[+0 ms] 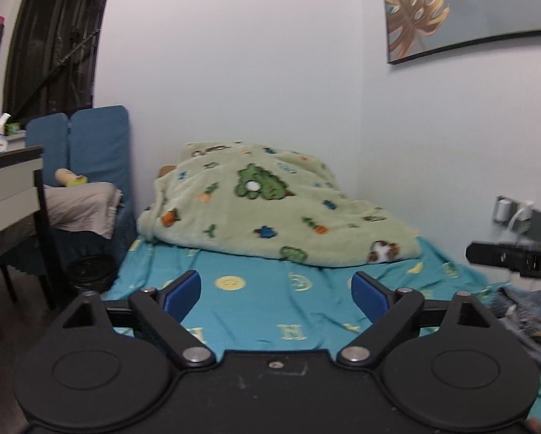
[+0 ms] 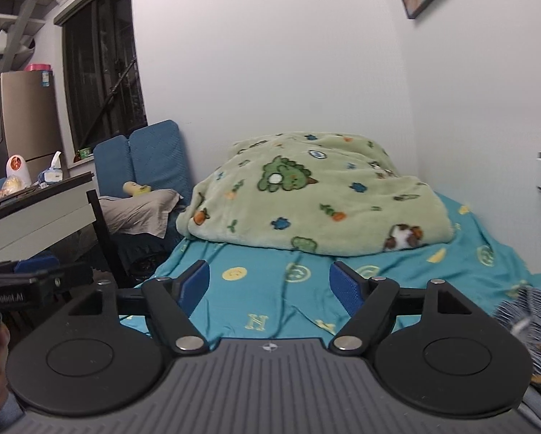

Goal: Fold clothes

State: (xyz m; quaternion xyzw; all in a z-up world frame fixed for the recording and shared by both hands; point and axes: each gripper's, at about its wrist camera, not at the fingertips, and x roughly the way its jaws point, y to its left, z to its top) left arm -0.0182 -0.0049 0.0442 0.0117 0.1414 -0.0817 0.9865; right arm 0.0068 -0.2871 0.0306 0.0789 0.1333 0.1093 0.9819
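Blue-grey knitted fabric is seen bunched at the right edge of both wrist views: a garment (image 1: pixel 527 318) lying crumpled on the turquoise bed sheet (image 1: pixel 263 311), at about four o'clock from the left gripper (image 1: pixel 275 291) and at about three to four o'clock from the right gripper (image 2: pixel 269 285). Only part of it is shown; its type, sleeves and hems cannot be made out, and some blur is present there. It appears soft, ribbed and loosely heaped, with no flat layer or crease line visible.

No folding is judged to have been done so far. The garment is not spread out, no edge is held, and the open stretch of sheet at twelve o'clock from both grippers is left bare for the work. Everything is therefore taken as still to be done: the garment has to be picked up, laid flat, and folded.

The jaws of the left gripper are spread wide, with nothing between the blue pads (image 1: pixel 183 289). The jaws of the right gripper are likewise spread, and only sheet is seen between them. A green fleece blanket (image 1: pixel 270 206) is heaped farther up the bed at twelve o'clock, well apart from the garment.
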